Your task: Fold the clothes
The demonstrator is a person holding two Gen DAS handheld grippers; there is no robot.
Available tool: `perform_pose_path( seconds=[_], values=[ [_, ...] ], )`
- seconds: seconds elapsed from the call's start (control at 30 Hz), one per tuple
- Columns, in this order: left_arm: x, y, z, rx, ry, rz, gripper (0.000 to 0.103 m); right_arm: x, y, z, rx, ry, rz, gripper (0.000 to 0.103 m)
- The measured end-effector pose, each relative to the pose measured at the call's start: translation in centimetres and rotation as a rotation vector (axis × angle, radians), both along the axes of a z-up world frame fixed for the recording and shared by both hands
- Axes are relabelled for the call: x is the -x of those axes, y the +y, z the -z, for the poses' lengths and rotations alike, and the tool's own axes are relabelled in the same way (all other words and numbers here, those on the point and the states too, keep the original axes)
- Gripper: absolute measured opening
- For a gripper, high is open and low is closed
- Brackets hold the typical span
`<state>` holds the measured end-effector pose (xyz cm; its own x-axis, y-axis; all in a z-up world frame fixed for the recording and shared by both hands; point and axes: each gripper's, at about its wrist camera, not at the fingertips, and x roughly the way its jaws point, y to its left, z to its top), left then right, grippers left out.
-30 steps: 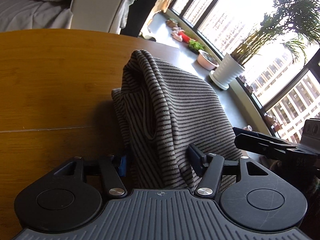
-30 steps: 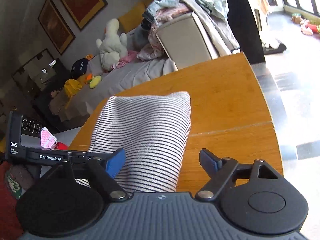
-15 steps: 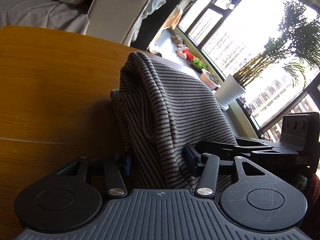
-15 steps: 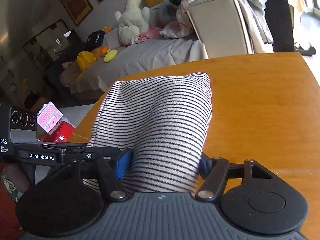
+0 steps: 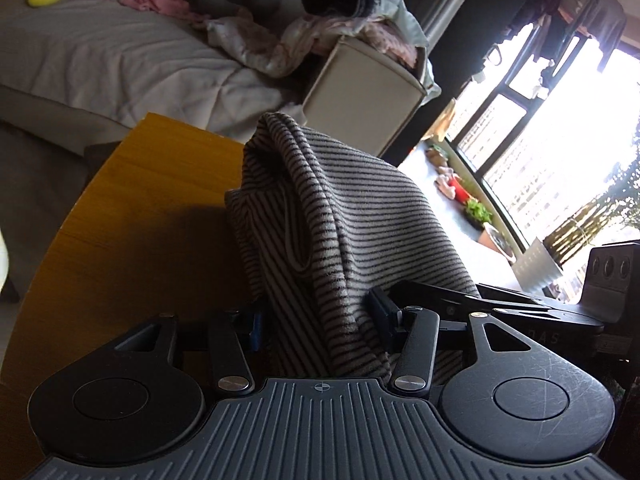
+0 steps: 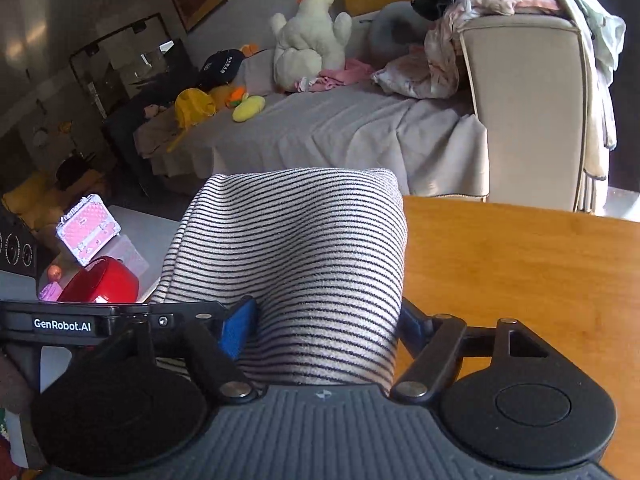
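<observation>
Beyond the far edge of the table [image 6: 520, 264] stands a cream hamper [image 6: 528, 104], heaped to the brim with loose pink and pale clothes that spill over its rim. Left of the table, lower down, a small pink case [image 6: 86, 234] and a red bowl [image 6: 102, 282] sit on a white surface. Past the table lies a bed [image 6: 328, 128] carrying a white plush toy [image 6: 310, 34], a dark cap [image 6: 222, 66] and yellow soft toys. In the left wrist view, plants in pots [image 5: 478, 212] line a window sill to the right of the table.

The striped garment [image 6: 304, 264] is bunched and folded, raised over the table near its left edge, hiding part of the tabletop behind it. The right tongs [image 6: 324, 320] have the garment's folded end between their pads, and their jaws are opening while the cloth fills the gap. The left tongs [image 5: 316, 320] are clamped on a thick fold of the same garment [image 5: 320, 240], with the right tongs' fingers just beside them on the right.
</observation>
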<state>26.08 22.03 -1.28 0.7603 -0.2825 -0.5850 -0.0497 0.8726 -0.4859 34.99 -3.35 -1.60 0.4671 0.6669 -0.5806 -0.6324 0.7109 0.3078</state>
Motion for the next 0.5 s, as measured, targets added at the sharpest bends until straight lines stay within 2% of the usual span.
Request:
perform_pose_path(
  seconds=[0.1, 0.2, 0.37, 0.4, 0.43, 0.5],
  values=[
    [-0.2, 0.2, 0.0, 0.009, -0.001, -0.004, 0.055, 0.0, 0.5, -0.5, 0.04, -0.045, 0.017, 0.086],
    [0.2, 0.2, 0.3, 0.013, -0.011, -0.002, 0.055, 0.9, -0.1, -1.1, 0.056, -0.072, 0.045, 0.088],
    [0.5, 0.3, 0.8, 0.052, -0.019, -0.019, 0.055, 3.0, -3.1, -0.4, -0.015, 0.018, 0.076, 0.088],
    [0.5, 0.3, 0.8, 0.055, -0.021, -0.022, 0.055, 3.6, -3.3, -0.1, -0.015, 0.024, 0.065, 0.078],
    [0.5, 0.3, 0.9, 0.057, -0.023, -0.024, 0.055, 4.1, -3.4, 0.1, -0.017, 0.018, 0.052, 0.064],
    [0.5, 0.1, 1.0, 0.054, -0.029, -0.027, 0.056, 4.5, -3.1, -0.2, -0.013, -0.002, 0.056, 0.06]
  ],
)
